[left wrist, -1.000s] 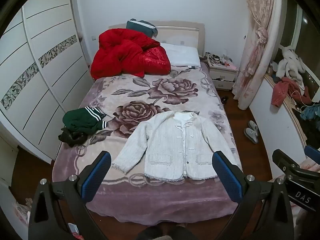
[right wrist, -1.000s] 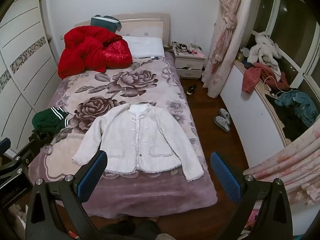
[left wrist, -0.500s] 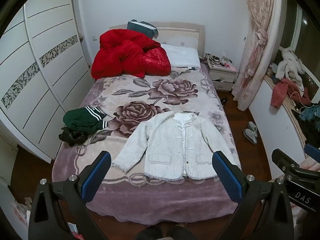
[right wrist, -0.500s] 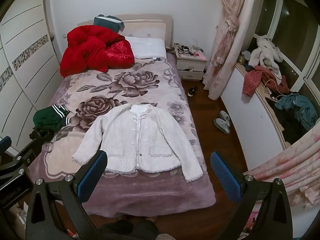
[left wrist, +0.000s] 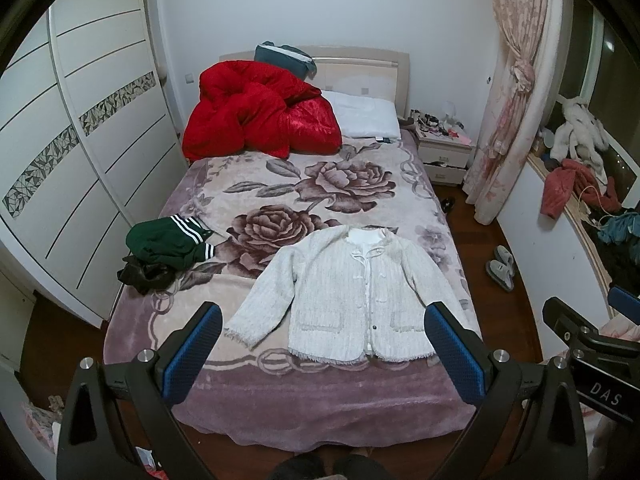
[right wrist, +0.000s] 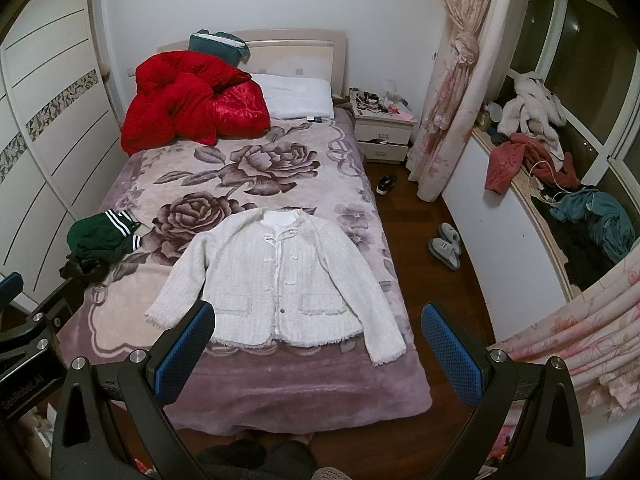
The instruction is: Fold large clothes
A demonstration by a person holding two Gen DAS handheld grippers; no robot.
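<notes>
A white knitted cardigan (left wrist: 352, 292) lies flat and buttoned, sleeves spread, on the near half of the floral bed blanket (left wrist: 304, 184); it also shows in the right wrist view (right wrist: 280, 280). My left gripper (left wrist: 324, 354) is open and empty, held high above the foot of the bed. My right gripper (right wrist: 316, 354) is open and empty at a similar height. Part of the right gripper's body (left wrist: 592, 344) shows at the right edge of the left wrist view; the left one (right wrist: 28, 320) shows at the left edge of the right wrist view.
A green garment with white stripes (left wrist: 168, 242) lies at the bed's left edge. A red quilt (left wrist: 256, 112) and a pillow (left wrist: 366, 118) lie at the head. A wardrobe (left wrist: 80, 140) stands left. A nightstand (right wrist: 384, 128), slippers (right wrist: 446, 246) and a cluttered window ledge (right wrist: 560, 200) are right.
Both grippers have drifted slightly back and up, so the bed sits a little lower and smaller in view. The cardigan has not moved. Both stay open.
</notes>
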